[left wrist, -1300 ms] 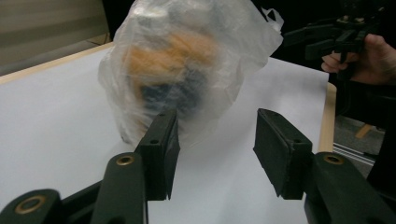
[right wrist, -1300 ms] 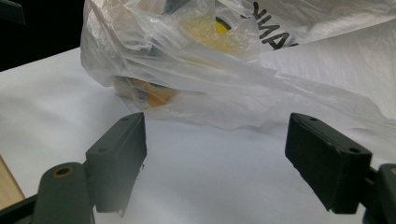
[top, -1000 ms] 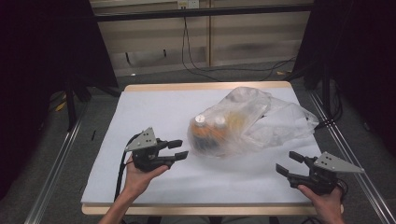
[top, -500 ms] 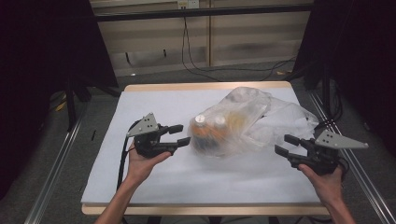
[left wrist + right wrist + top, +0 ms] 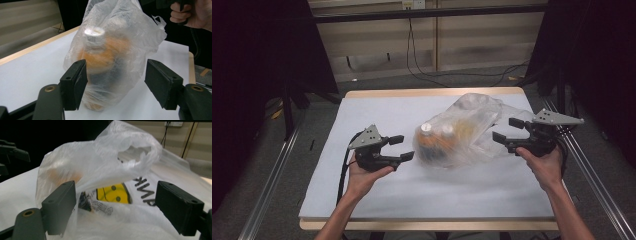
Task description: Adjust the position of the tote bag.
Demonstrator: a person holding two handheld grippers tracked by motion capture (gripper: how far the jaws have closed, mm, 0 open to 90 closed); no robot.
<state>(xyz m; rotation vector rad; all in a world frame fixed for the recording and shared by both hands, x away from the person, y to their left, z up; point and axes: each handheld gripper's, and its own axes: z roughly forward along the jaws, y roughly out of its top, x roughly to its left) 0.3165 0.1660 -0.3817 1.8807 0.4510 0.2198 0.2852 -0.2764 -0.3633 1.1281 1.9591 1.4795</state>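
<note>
Meanwhile, a crinkled, translucent white plastic bag (image 5: 472,127) lies near the middle of the white-topped bench (image 5: 377,112), bulging around two orange bottles with white caps (image 5: 436,137) that stand at its left end. The left claw (image 5: 404,148) hovers just beside that bulge, its jaws having just been opening; they now stand wide, and in the left gripper view they frame the bag without pressing it. The right claw (image 5: 507,131) faces the loose, empty end of the bag from the opposite side, its jaws likewise just opened wide, with film bunched between them in the right gripper view but no pad visibly pinching it. A yellow smiley print (image 5: 117,193) shows on the bag's flat side. The film looks thin, soft and slippery, likely to stretch or slide under a weak pinch, while the bottles appear to carry nearly all the weight. A firm hold would probably come from gathering the slack near the bag's mouth, or from clamping a bottle through the plastic.
</note>
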